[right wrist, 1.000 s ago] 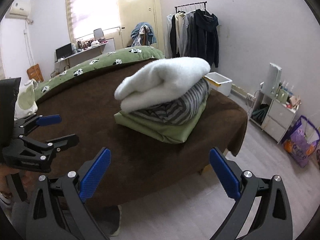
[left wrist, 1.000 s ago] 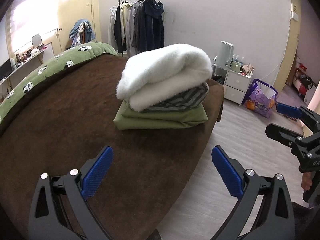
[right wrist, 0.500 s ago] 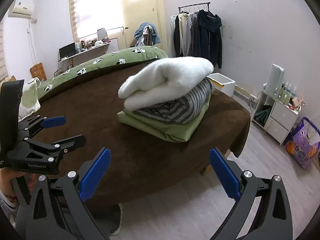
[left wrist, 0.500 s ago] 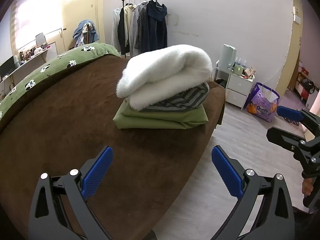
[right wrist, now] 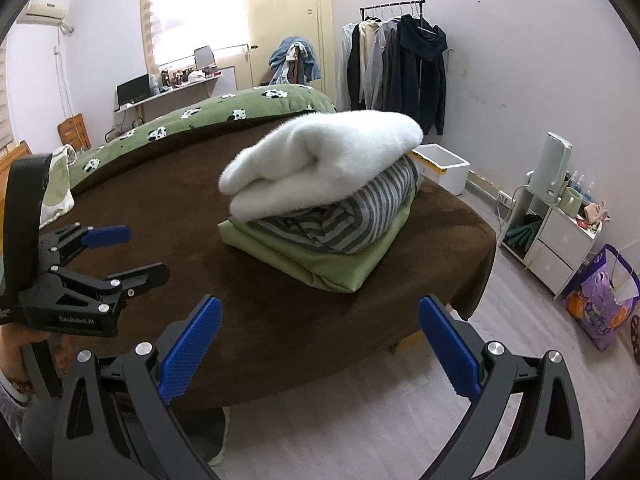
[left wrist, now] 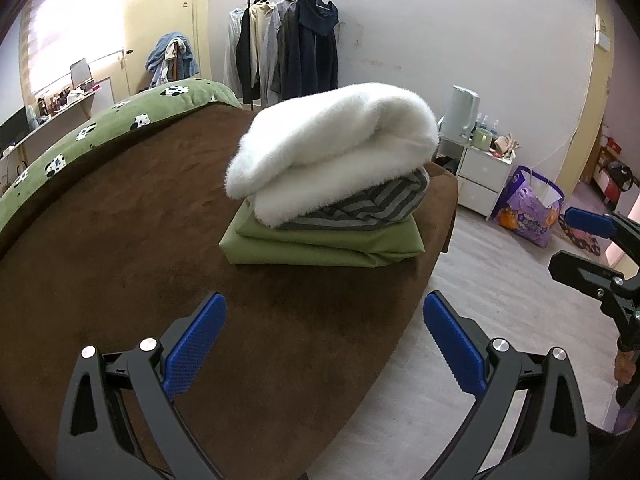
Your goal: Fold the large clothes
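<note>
A stack of folded clothes sits on the brown bed cover near its far corner: a fluffy white garment on top, a grey striped one under it, a green one at the bottom. The same white garment, striped garment and green garment appear in the right wrist view. My left gripper is open and empty, short of the stack, above the cover. My right gripper is open and empty over the bed's near edge. Each gripper also shows in the other's view.
A green spotted blanket lies along the bed's far left. A clothes rack stands at the back wall. A white nightstand and a purple bag are on the floor to the right. A white box sits behind the bed.
Both grippers have drawn slightly back and up from the stack; the view has shifted a little. The clothes have not moved, and both grippers have stayed open.
</note>
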`<state>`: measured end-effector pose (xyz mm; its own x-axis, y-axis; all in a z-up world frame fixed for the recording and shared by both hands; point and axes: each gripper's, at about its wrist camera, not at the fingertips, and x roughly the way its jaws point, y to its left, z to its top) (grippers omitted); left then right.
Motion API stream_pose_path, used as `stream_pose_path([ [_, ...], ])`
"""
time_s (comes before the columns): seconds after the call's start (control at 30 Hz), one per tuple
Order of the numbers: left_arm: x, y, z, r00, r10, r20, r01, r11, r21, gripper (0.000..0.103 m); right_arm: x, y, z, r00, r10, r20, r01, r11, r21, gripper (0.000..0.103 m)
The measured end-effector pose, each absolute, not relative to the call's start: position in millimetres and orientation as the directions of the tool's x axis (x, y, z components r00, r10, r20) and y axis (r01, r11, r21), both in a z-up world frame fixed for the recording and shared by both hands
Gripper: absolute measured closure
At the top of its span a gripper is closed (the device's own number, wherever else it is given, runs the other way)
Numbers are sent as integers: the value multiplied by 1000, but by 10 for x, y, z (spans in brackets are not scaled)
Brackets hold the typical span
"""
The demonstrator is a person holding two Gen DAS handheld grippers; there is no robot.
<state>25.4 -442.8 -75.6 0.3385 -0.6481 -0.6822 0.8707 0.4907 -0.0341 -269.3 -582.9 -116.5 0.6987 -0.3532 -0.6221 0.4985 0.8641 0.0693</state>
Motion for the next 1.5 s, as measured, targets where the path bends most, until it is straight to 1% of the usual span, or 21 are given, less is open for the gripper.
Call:
stream_pose_path([
  [0.3, 334, -4583, -714, 361, -646, -673, 868, 496, -11, 6, -2601, -5971, -1185, 712, -352, -607, 491, 868, 73, 6],
  [0.67, 359, -4590, -670, 401, -646, -649, 857, 514, 17, 6, -2555, -6011, -1191, 728, -351, -589, 487, 869, 85, 6],
  [0.87, 383, -4617, -670, 394, -650, -650, 858, 513, 7, 6, -2539, -6028, -1200, 729, -348, -590, 487, 869, 90, 6],
  [1.03, 371, -4656, -703, 401, -627, -669, 858, 513, 33, 6, -2522, -6053, -1224, 731, -337, -593, 483, 870, 101, 6],
  [1.5, 298, -4698, -714, 438, -607, -663, 851, 517, 89, 6, -2394, -6026, -1248, 725, -307, -617, 450, 889, 87, 6],
])
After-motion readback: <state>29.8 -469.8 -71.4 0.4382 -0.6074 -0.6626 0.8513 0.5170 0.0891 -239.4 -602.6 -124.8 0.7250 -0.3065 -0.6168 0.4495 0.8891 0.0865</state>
